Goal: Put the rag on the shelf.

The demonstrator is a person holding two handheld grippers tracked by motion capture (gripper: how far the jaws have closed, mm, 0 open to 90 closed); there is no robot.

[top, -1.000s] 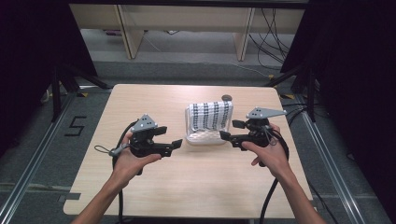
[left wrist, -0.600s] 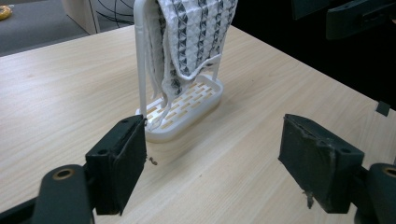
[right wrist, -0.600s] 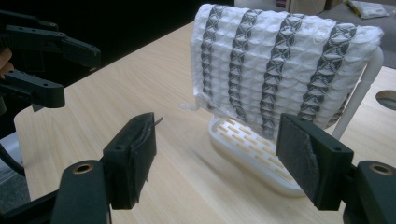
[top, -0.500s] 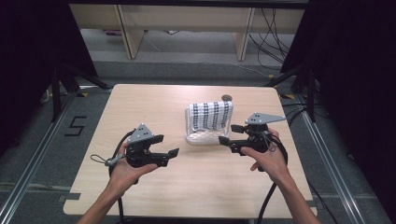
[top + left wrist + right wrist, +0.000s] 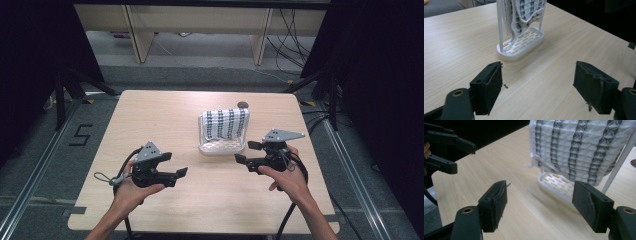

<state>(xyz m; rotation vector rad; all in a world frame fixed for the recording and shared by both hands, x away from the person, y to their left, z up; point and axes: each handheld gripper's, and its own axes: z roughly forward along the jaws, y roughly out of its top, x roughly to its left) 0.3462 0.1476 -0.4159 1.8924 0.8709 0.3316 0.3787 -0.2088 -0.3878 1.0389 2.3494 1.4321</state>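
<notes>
The left gripper [image 5: 181,172] had drawn back toward the person and sunk lower since a second before, so it sat well apart from the rack [image 5: 221,147], while the right gripper [image 5: 242,152] kept its place just beside the rack's base. Both had their jaws wide apart and held nothing. The patterned cloth [image 5: 227,123] hung on the rack near the table's [image 5: 165,117] far middle, leaving bare wood all round and its edges distant.

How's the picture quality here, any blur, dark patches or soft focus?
High view: table evenly lit, surroundings nearly black, overall slightly soft. Left gripper view: cloth and rack fairly sharp, far corner dark. Right gripper view: cloth weave crisp, left claw dim against a black background.
</notes>
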